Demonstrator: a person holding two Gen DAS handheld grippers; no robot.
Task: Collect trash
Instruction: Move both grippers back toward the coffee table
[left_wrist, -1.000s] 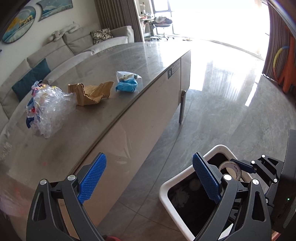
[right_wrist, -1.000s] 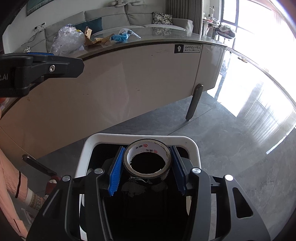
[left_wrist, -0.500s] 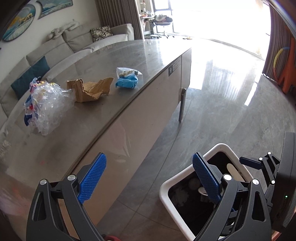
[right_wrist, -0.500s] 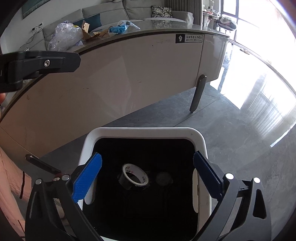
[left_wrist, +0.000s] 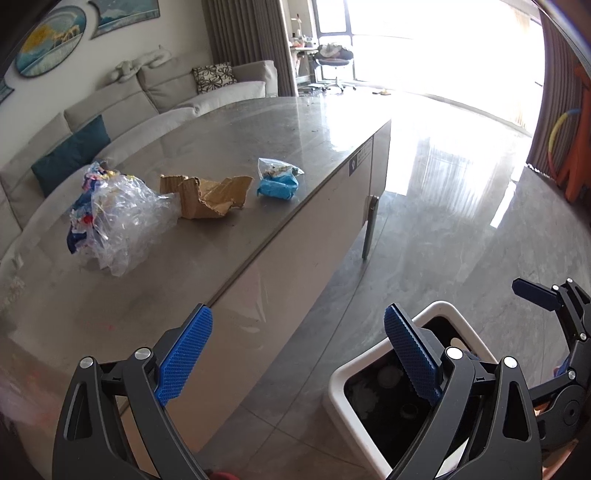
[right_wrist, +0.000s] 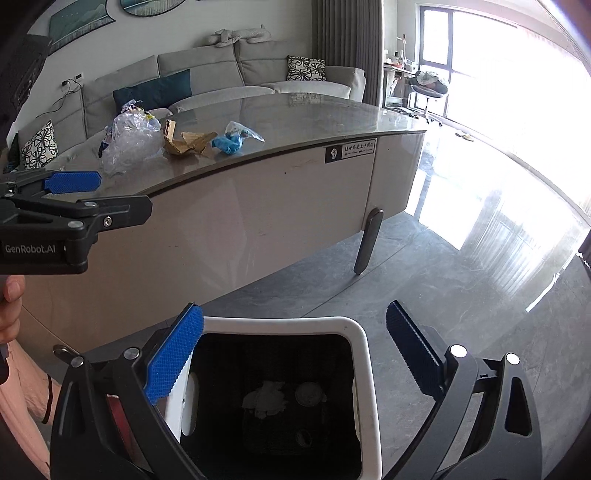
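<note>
A white-rimmed black bin (right_wrist: 364, 354) stands on the floor below the table's front edge; it also shows in the left wrist view (left_wrist: 439, 308). Crumpled white paper (right_wrist: 267, 398) lies inside it. On the grey tabletop (left_wrist: 229, 140) lie a crumpled clear plastic bag (left_wrist: 118, 218), a torn piece of cardboard (left_wrist: 207, 195) and a blue wrapper in a small bag (left_wrist: 277, 184). The same three show in the right wrist view: plastic bag (right_wrist: 129, 140), cardboard (right_wrist: 184, 142), blue wrapper (right_wrist: 231, 142). My left gripper (left_wrist: 295, 358) is open and empty over the table's edge. My right gripper (right_wrist: 295, 354) is open and empty above the bin.
A grey sofa (right_wrist: 221, 77) with cushions runs behind the table. A metal table leg (right_wrist: 365, 243) stands on the glossy grey floor (right_wrist: 461, 266). An office chair (left_wrist: 334, 59) sits by the bright window. A person's hand (right_wrist: 11, 310) shows at the left.
My right gripper opened and let a roll of tape fall into the bin, then lifted and tilted up toward the table. My left gripper shifted slightly.
</note>
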